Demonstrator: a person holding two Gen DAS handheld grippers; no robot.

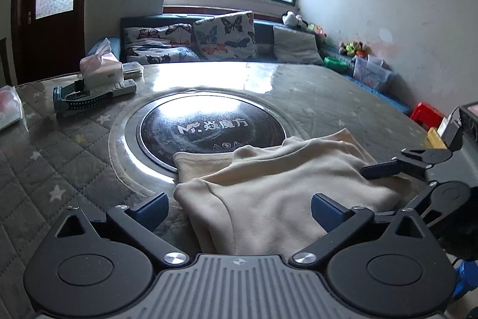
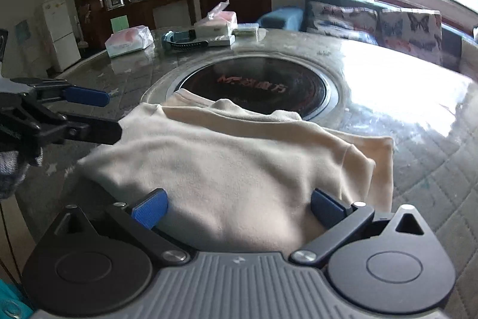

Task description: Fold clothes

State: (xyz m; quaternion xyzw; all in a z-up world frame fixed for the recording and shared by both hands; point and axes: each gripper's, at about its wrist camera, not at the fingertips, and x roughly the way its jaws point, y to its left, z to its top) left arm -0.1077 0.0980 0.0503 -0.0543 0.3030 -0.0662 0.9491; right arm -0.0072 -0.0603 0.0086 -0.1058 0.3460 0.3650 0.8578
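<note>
garment: cream top [image 1: 269, 187], folded in layers, lying on round table [image 1: 313, 85], far edge overlapping black induction plate [image 1: 209, 124]
left gripper [image 1: 239, 207]: jaws wide, nothing held, over near-left corner of cloth
right gripper [image 2: 239, 207]: jaws wide, empty, blue pads [image 2: 151, 208] over cloth's near edge
table extras: tissue box [image 1: 100, 71], remote [image 1: 119, 88], both at far-left, well apart from the cloth

Garment [image 1: 269, 199]: plain cream, between the left gripper's [image 1: 239, 210] blue-padded black fingers. Table cover [image 1: 59, 163]: grey quilted, pale stars, left of the fingers. Hotplate [image 1: 213, 129]: glossy black, silver ring (white lettering), beyond the fingertips. Cushions [image 1: 224, 35]: white, multicoloured butterflies.
</note>
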